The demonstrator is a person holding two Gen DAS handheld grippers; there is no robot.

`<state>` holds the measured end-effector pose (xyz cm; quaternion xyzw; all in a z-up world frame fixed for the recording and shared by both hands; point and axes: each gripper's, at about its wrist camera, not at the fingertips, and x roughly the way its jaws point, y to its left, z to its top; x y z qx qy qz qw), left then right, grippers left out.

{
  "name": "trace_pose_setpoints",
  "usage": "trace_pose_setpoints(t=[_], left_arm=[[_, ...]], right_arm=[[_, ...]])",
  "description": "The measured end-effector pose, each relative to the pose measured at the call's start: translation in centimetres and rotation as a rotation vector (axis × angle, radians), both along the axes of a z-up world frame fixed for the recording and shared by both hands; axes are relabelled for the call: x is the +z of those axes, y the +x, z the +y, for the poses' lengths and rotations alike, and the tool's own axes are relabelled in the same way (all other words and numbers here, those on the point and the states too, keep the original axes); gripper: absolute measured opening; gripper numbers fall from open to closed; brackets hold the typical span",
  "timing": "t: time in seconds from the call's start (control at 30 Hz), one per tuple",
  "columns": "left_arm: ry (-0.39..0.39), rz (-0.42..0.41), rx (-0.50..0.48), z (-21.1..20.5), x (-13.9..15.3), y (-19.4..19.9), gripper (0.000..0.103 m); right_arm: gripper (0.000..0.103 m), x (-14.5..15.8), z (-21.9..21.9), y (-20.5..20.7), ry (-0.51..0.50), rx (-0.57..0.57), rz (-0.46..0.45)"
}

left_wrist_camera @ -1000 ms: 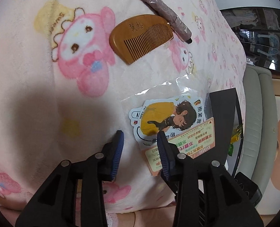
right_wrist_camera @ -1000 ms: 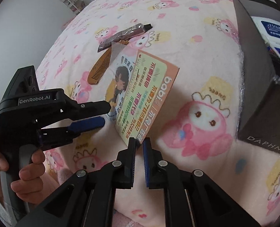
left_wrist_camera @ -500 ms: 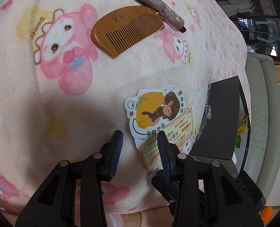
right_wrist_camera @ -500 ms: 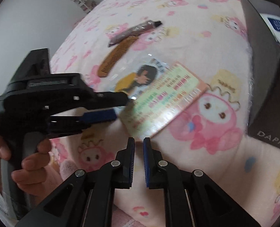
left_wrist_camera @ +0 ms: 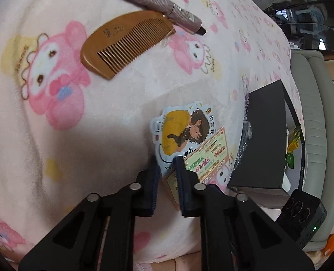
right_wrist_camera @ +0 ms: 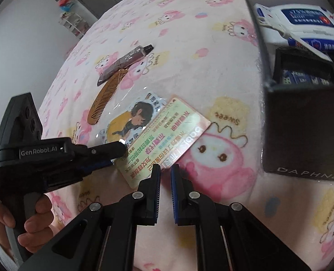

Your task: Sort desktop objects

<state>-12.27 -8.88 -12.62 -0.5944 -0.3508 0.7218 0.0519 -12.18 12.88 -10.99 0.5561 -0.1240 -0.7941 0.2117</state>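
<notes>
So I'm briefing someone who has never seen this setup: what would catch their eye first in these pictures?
Probably the pink cartoon blanket covering everything. Then the bright sticker sheet and colourful card lying overlapped at the centre, with the left gripper closing its jaws on their near edge. Beyond them lie a wooden comb and a mauve tube, and a black box stands at the right.

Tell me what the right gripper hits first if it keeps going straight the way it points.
Probably the orange-bordered printed card: its near edge lies just beyond the right gripper, whose narrow gap holds nothing. Depth is unclear; it may meet the pink cartoon-print blanket at that edge instead.
</notes>
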Motion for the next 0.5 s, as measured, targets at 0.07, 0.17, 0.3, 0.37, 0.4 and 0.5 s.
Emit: trace_pose_setpoints(t=[0.07, 0.17, 0.3, 0.37, 0.4, 0.5], left_arm=[[-0.046, 0.009, 0.018, -0.5, 0.6, 0.4, 0.012], [-0.088, 0.002, 0.056, -1.5, 0.6, 0.6, 0.012], [-0.050, -0.015, 0.091, -2.4, 0.2, 0.6, 0.021], [0.000, -0.014, 0.079, -2.0, -0.1, 0.4, 0.054], [0.016, -0.015, 0.060, -1.6, -0.3, 0.3, 0.055], [-0.025, -0.019, 0.023, -0.7, -0.3, -0.2, 0.053]], right_arm=[[0.007, 0.5, -0.5, 0.0, 0.027, 0.003, 0.018], [0.008, 0.8, -1.6, -0.4, 0.082, 0.025, -0.005], [0.008, 2.0, -3.1, -0.8, 0.137, 0.070, 0.047], [0.009, 2.4, -3.5, -1.5, 0.164, 0.063, 0.071], [0.012, 2.2, -3.6, -2.0, 0.164, 0.059, 0.069], [0.025, 1.0, -3.8, -3.3, 0.196, 0.044, 0.057]])
